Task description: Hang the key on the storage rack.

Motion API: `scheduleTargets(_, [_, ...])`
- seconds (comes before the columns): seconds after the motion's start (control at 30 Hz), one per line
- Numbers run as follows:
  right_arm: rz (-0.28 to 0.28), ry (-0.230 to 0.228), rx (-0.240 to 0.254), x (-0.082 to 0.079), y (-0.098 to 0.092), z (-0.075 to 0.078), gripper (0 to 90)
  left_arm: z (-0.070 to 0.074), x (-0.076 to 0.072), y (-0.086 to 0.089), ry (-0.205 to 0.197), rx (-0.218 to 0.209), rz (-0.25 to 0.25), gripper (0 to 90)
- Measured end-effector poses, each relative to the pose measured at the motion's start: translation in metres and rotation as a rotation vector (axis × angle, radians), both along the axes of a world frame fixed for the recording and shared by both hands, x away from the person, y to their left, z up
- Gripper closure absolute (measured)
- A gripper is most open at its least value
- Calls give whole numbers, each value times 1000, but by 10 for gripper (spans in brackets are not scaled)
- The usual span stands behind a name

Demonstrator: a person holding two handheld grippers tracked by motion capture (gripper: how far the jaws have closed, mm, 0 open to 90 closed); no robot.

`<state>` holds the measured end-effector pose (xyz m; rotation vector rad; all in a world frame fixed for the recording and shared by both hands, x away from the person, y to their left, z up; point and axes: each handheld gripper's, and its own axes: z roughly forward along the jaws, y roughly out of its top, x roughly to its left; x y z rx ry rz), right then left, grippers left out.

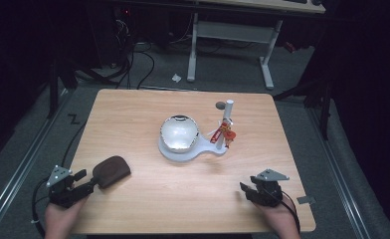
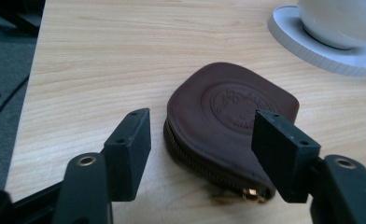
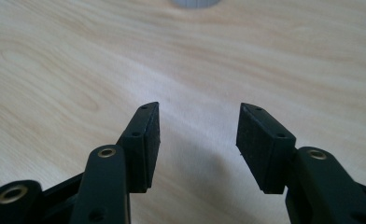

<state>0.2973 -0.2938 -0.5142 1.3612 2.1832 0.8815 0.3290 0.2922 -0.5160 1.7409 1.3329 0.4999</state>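
A brown leather zip pouch (image 1: 111, 171) lies flat near the table's front left. My left gripper (image 1: 86, 179) is just behind it, held by a hand at the front edge. In the left gripper view the pouch (image 2: 228, 116) lies between the jaws of that gripper (image 2: 202, 135); the left jaw stands clear of it and the right jaw overlaps its edge, so the jaws are open. My right gripper (image 1: 247, 189) sits at the front right, low over the wood. Its jaws (image 3: 197, 126) are open over bare tabletop with nothing between them.
A white rounded bowl (image 1: 179, 133) rests on a white flat stand (image 1: 193, 152) at the table's middle. A white post (image 1: 228, 112) on that stand carries a red and orange item (image 1: 223, 133). The wooden table (image 1: 133, 109) ends close behind both hands.
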Motion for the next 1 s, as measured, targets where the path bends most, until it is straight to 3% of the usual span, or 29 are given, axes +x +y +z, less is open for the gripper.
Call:
scheduleTargets(0.07, [12,-4,-28,-3,-2,-2,498,0,8,-4,36,21,1,381])
scheduleTargets(0.13, [7,-32,-32,-7,-6,0,499,0,13,-7,34,10,13,399])
scheduleTargets(0.23, [-3,-20,27,-10,-12,-4,504,-3,16,-4,17,-39,47,460])
scheduleTargets(0.3, [2,-16,25,-10,-13,-6,504,-8,17,0,18,-55,63,495])
scheduleTargets(0.4, [7,-12,33,-10,-12,-7,506,-10,20,10,30,-116,67,564])
scheduleTargets(0.5, [14,-11,28,-9,-10,-8,506,-15,21,11,49,-147,39,619])
scheduleTargets(0.73, [18,-6,23,-8,-4,-9,506,-21,16,15,76,-251,-3,601])
scheduleTargets(1.0, [12,6,29,-9,-4,-11,506,-20,11,12,71,-239,-30,607])
